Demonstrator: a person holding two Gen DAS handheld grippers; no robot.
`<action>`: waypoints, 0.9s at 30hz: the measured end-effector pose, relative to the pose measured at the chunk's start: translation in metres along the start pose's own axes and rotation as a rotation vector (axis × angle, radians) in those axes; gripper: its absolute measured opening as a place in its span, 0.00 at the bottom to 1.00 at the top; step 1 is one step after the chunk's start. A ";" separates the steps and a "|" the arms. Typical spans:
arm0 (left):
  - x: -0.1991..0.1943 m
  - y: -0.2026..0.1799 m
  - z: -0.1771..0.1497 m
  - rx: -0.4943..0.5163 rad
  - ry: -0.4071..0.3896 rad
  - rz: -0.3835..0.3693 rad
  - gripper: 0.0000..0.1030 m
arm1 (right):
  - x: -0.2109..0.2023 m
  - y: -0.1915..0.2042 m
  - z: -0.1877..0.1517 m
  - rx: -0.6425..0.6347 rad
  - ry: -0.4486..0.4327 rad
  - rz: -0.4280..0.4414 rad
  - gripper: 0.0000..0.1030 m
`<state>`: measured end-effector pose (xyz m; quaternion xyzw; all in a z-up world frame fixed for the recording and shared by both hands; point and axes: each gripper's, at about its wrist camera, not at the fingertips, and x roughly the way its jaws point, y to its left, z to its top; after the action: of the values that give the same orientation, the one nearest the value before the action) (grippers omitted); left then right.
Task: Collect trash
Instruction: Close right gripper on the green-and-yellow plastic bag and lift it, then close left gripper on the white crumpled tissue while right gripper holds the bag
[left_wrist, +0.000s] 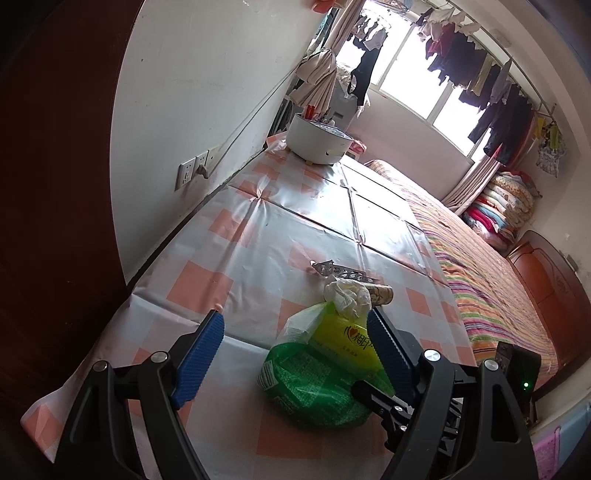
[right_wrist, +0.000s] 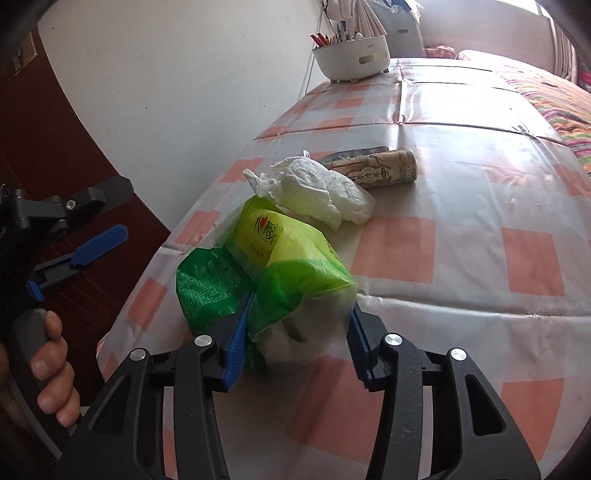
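Observation:
A green and yellow plastic wrapper (left_wrist: 317, 373) lies on the checked tablecloth (left_wrist: 236, 236). It also shows in the right wrist view (right_wrist: 266, 266). A crumpled white tissue (right_wrist: 321, 192) rests just behind it, and a beige printed paper tube (right_wrist: 384, 168) lies on its side farther back. A flat silver foil strip (left_wrist: 340, 271) lies beyond the tissue (left_wrist: 349, 295). My left gripper (left_wrist: 295, 343) is open and sits left of the wrapper; it also appears in the right wrist view (right_wrist: 107, 218). My right gripper (right_wrist: 299, 332) has its blue pads against both sides of the wrapper's near end.
A white round caddy (left_wrist: 319, 142) with pens stands at the table's far end by the wall. A wall socket (left_wrist: 195, 168) is on the left. A bed with a striped cover (left_wrist: 491, 280) runs along the table's right side. A dark wooden door (right_wrist: 92, 229) is at left.

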<state>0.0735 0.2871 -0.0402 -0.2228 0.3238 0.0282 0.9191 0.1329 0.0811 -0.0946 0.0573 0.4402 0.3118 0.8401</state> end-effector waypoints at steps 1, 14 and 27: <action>0.001 -0.001 0.000 0.001 0.003 0.000 0.75 | -0.005 -0.001 -0.001 0.000 -0.005 0.004 0.41; 0.024 -0.025 -0.006 0.056 0.078 0.013 0.75 | -0.112 -0.079 -0.003 0.195 -0.187 0.067 0.40; 0.097 -0.093 -0.013 0.563 0.208 -0.019 0.75 | -0.151 -0.107 -0.014 0.292 -0.284 0.048 0.40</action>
<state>0.1602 0.1894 -0.0716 0.0359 0.4091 -0.0944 0.9069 0.1098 -0.0937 -0.0366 0.2323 0.3563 0.2534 0.8688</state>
